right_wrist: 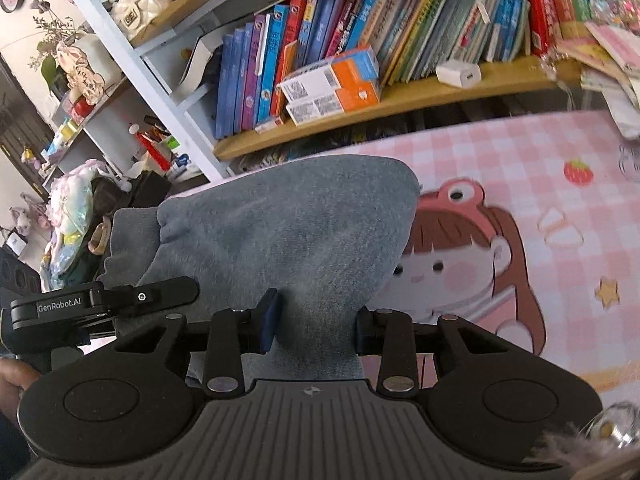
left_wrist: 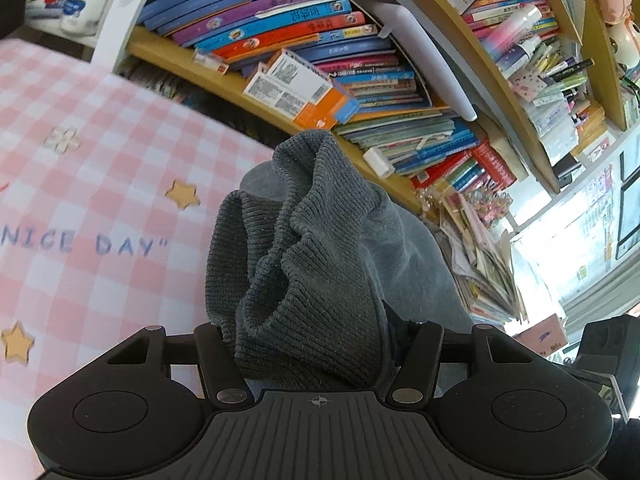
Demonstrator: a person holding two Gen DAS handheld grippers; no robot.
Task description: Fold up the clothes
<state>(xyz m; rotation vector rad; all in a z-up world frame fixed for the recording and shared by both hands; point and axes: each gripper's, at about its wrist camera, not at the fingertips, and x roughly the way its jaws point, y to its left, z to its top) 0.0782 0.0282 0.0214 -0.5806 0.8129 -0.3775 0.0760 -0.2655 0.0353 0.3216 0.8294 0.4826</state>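
Both tongs, the left gripper [left_wrist: 316, 344] and right gripper [right_wrist: 316, 322], pinched the grey top [right_wrist: 288, 224] above the pink checked table [right_wrist: 560, 208].

left jaws buried under grey garment [left_wrist: 304, 264], book [left_wrist: 280, 4] titles blurred

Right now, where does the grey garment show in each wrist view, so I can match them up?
Left wrist view: the grey garment fills the centre, its ribbed knit cuff bunched between the left gripper pads.
Right wrist view: the grey garment sits centre-left, its fleece body pinched in the right gripper.
Shared landmark: the orange-and-white box on the wooden bookshelf.
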